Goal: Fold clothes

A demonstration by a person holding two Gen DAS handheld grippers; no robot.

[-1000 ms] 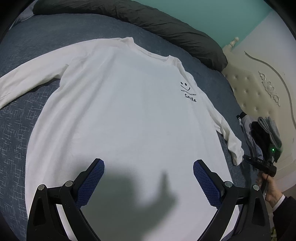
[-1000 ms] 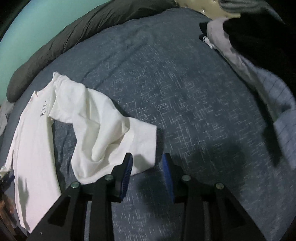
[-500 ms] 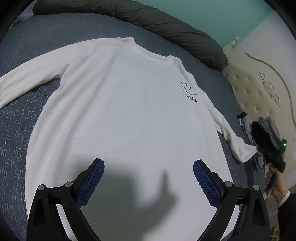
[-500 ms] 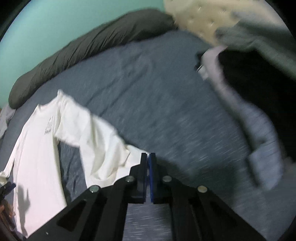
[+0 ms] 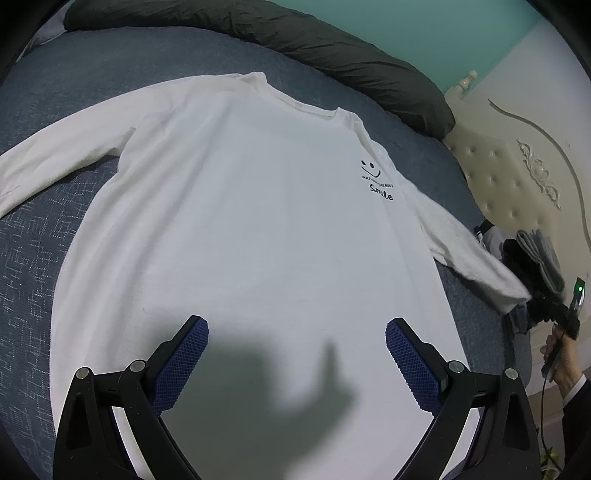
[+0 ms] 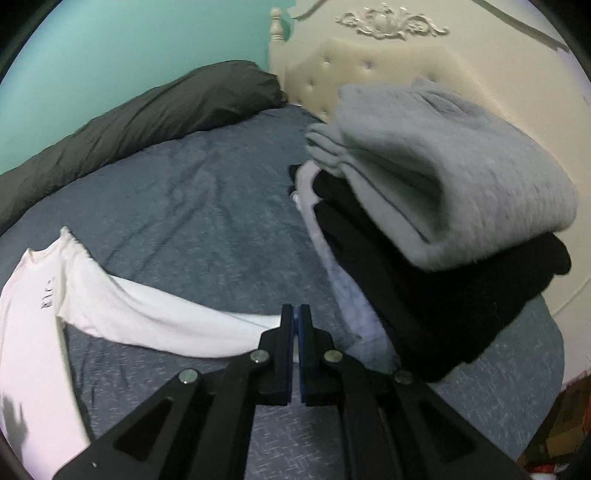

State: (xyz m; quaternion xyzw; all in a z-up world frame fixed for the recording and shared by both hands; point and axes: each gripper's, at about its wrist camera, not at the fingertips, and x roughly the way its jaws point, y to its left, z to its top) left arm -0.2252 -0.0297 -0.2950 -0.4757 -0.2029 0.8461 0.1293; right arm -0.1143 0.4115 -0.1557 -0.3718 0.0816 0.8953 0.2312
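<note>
One white long-sleeved cotton shirt (image 5: 240, 229) with a small black smiley print lies spread front-up on the blue-grey bed (image 5: 40, 236), its collar toward the long dark grey pillow (image 5: 295, 33). The left claw (image 5: 295, 354) hangs above the shirt's lower part, blue pads wide apart, holding nothing. The right claw (image 6: 295, 328) is closed tight on the cuff of the shirt's sleeve (image 6: 159, 321), which stretches raised off the bed from the shoulder to the pads. Just right of that claw sits a stack of folded clothes (image 6: 443, 206), a grey knit on top of black garments, against the cream tufted headboard (image 6: 369, 62).
</note>
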